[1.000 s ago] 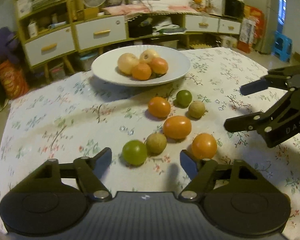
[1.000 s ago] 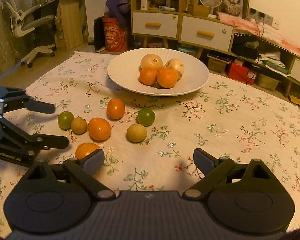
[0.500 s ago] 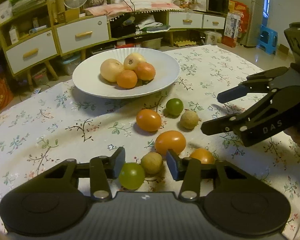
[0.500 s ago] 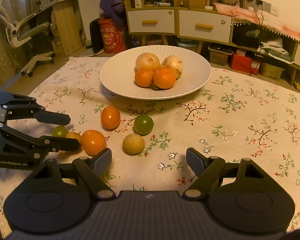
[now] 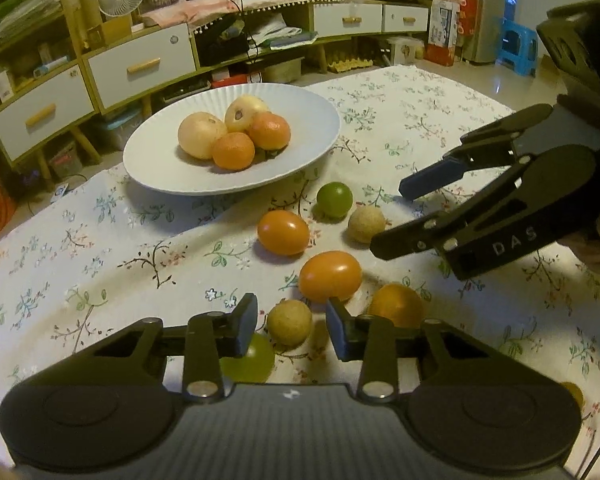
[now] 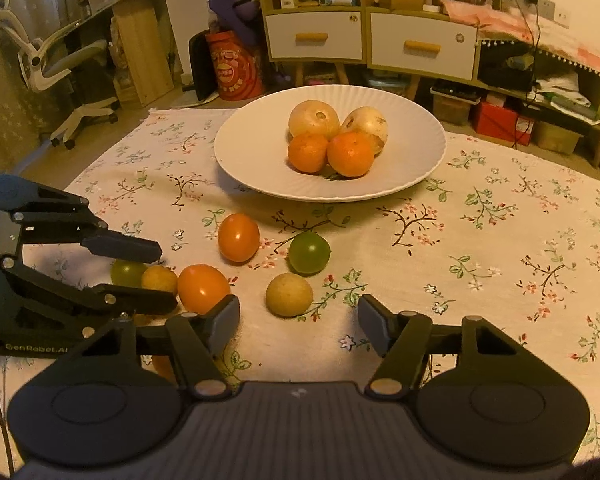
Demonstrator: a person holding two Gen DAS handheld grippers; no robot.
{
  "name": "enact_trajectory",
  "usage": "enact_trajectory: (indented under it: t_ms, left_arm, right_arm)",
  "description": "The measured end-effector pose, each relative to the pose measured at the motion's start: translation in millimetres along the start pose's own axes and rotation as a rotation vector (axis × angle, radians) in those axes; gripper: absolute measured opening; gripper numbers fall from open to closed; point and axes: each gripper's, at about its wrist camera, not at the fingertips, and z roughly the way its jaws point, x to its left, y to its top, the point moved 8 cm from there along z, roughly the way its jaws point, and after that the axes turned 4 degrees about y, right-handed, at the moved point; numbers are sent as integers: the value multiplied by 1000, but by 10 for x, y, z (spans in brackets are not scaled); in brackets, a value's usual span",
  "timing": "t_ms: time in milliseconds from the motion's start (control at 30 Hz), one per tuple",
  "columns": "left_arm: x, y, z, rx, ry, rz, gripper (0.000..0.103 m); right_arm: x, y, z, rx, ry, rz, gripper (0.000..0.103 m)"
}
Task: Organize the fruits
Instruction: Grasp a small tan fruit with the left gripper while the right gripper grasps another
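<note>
While both tongs close, left tongs [image 5: 291,327] straddle tan fruit [image 5: 289,323].

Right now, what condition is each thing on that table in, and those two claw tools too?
White plate: on the cloth, holding four fruits.
Left gripper: closing around the tan fruit, not yet pinching.
Right gripper: closing, nothing between its fingers.
Near green fruit: loose, partly hidden under the left gripper.
Far green fruit: loose on the cloth.
Cabinet drawers: shut.
</note>
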Motion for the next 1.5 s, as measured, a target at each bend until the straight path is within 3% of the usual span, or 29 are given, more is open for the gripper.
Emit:
enact_trajectory:
  t_ms: [267,733,1000,1500]
  left_arm:
    - [-31,-45,57,42,20,33,25]
    - [4,-36,73,48,38,6,15]
    - [-3,-29,72,48,41,7,12]
    - [-8,5,31,27,47,10,12]
  right_arm:
    - [34,19,53,15,-6,-7,53]
    - [73,47,118,25,-29,-30,40]
    - [80,55,124,28,-26,-34,25]
    - [71,108,48,8,-10,-16,25]
